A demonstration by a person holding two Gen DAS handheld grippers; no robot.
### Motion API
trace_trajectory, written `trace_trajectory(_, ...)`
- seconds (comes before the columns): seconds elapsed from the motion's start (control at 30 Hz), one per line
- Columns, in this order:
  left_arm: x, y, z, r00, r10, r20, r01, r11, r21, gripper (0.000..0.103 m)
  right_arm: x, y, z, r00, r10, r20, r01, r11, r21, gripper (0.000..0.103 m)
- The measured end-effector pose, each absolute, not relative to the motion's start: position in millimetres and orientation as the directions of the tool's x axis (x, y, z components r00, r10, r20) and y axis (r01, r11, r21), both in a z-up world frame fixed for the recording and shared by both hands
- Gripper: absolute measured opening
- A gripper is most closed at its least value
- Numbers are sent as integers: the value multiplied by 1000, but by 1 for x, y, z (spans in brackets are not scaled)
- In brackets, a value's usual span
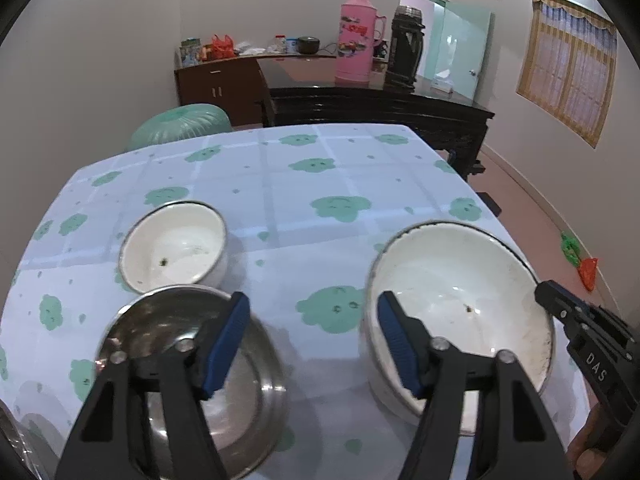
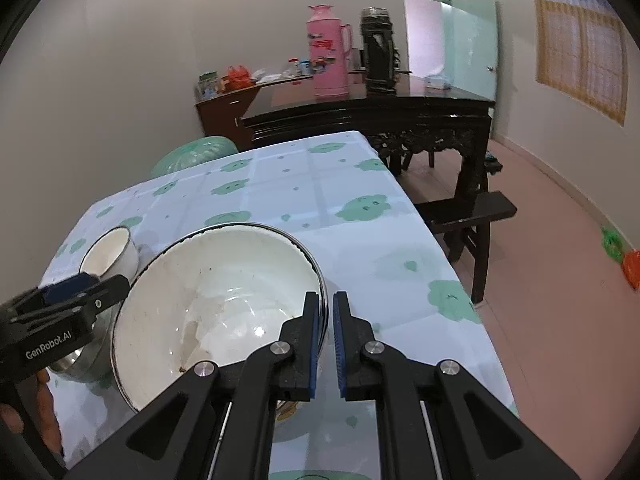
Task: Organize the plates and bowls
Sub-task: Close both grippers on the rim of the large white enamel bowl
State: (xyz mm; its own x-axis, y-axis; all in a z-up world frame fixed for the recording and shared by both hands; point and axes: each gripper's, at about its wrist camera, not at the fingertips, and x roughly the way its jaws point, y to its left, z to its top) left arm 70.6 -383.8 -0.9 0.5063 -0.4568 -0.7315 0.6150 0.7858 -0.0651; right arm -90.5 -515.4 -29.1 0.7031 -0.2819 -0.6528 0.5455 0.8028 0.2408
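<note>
- The right tool is clenched on the near right rim of the large white bowl: one blue pad sits inside the rim, the other outside, with the wall pinched between them.
- That large white bowl, dark-rimmed and stained inside, is on the right side of the counter, which is covered by a pale cloth with green cloud shapes; it looks tilted toward the left, though I cannot tell whether its base rests on the cloth.
- The left tool is released, its blue pads apart with only cloth between them. One finger hangs over the steel bowl, the other over the left rim of the large white bowl.
- The steel bowl sits at the near left of the counter.
- A small white bowl stands just behind the steel bowl, upright and close to its far rim.
- Beyond the counter, a dark wooden side table carries a pink flask and a dark flask.
</note>
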Motion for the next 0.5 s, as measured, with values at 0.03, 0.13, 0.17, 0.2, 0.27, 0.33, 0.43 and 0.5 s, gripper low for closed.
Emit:
trace_trajectory(0.03, 69, -387, -2, 497, -460, -736, 621, 781, -69, 56, -91, -516, -30, 708, -273, -652, 542, 801, 254, 8)
trace_trajectory(0.13, 65, -398, -8, 469, -462, -753, 640, 765, -71, 53, -92, -518, -31, 719, -250, -648, 530, 801, 279, 8)
trace_trajectory(0.17, 65, -401, -10, 465, -460, -757, 643, 763, -69, 53, -91, -518, -31, 721, -241, -650, 525, 802, 286, 8)
trace_trajectory(0.2, 65, -404, -13, 461, -455, -762, 644, 762, -66, 53, -91, -518, -33, 723, -229, -652, 521, 800, 297, 8)
trace_trajectory(0.27, 65, -407, -17, 449, -451, -771, 646, 761, -69, 51, -91, -521, -35, 730, -210, -650, 516, 793, 323, 8)
trace_trajectory(0.33, 66, -408, -21, 426, -453, -783, 647, 757, -86, 42, -91, -524, -37, 737, -191, -648, 510, 787, 348, 8)
trace_trajectory(0.43, 68, -410, -28, 383, -459, -802, 651, 750, -118, 28, -91, -523, -38, 739, -188, -647, 508, 786, 352, 8)
trace_trajectory(0.5, 67, -410, -30, 375, -460, -805, 654, 747, -122, 25, -91, -523, -38, 740, -187, -646, 507, 786, 353, 8)
